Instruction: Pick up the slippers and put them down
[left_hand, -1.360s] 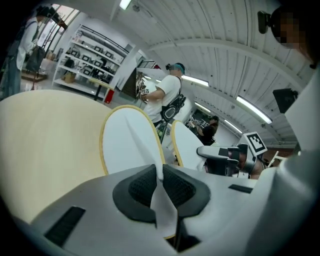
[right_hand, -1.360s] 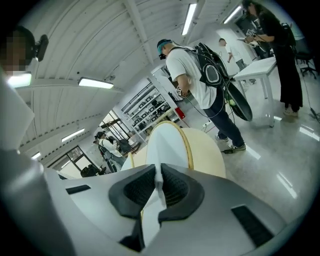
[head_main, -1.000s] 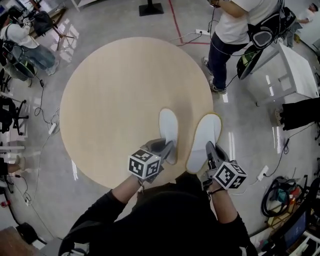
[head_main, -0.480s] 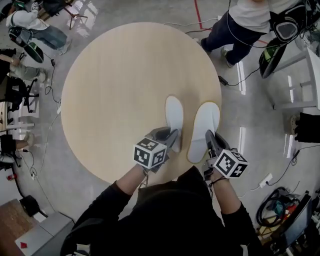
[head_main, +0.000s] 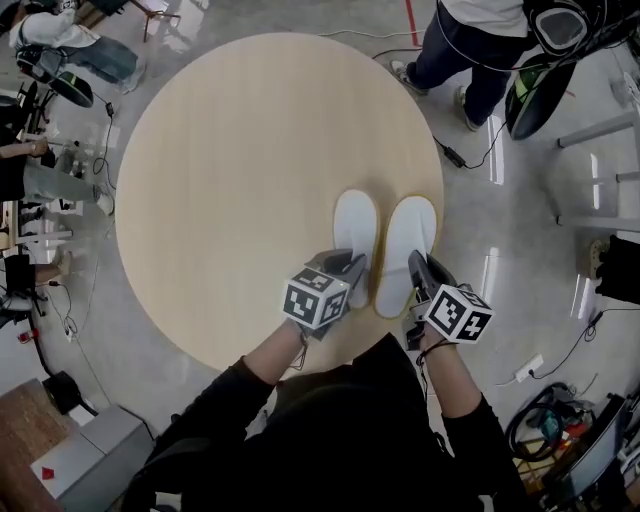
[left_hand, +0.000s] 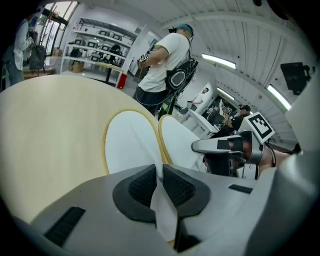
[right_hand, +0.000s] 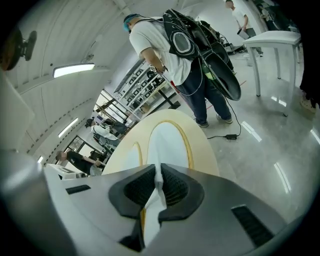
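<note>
We see left gripper pinched shut on heel edge of left slipper, white fabric squeezed between dark pads. Right gripper likewise clamped on heel of right slipper. Slippers side by side, toes away from us, nearly touching, at near edge of round table. Standing person and floor cable beyond table. Second ago slippers splayed apart, right heel past table edge; now parallel and close.
</note>
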